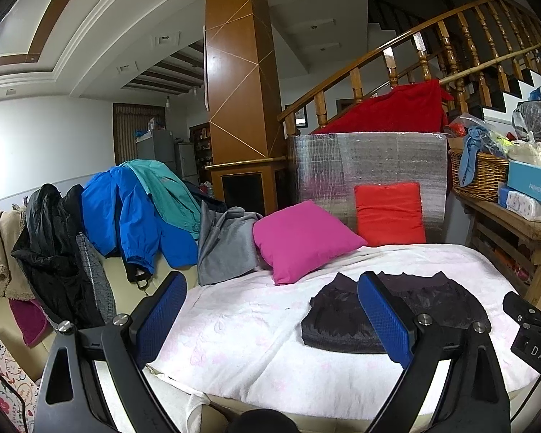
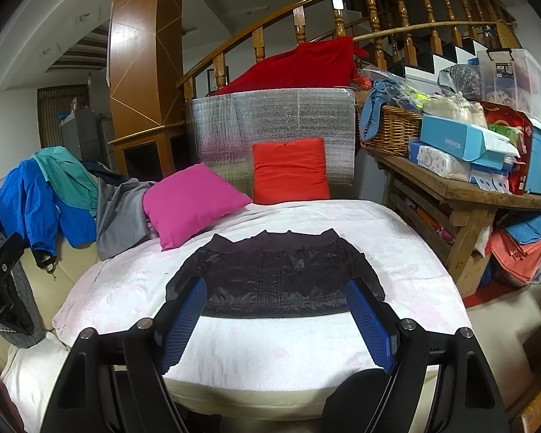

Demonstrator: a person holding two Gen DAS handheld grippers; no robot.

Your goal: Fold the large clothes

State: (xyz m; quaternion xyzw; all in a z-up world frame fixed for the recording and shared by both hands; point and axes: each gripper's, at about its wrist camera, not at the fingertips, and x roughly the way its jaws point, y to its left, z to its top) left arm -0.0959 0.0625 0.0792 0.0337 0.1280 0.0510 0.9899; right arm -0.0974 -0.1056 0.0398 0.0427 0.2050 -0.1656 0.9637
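A black shiny jacket [image 2: 276, 276] lies folded into a flat rectangle on the white-pink blanket [image 2: 270, 342] covering the couch. It also shows in the left wrist view [image 1: 346, 319], to the right of centre. My left gripper [image 1: 272, 290] is open and empty, held above the blanket, left of the jacket. My right gripper [image 2: 276, 296] is open and empty, hovering just in front of the jacket's near edge, jaws wide apart.
A pink cushion [image 2: 191, 204] and a red cushion [image 2: 288, 169] stand behind the jacket. A grey garment [image 2: 121, 214], blue jacket [image 2: 29, 204] and other clothes drape the couch at left. A cluttered wooden table [image 2: 465, 189] stands at right.
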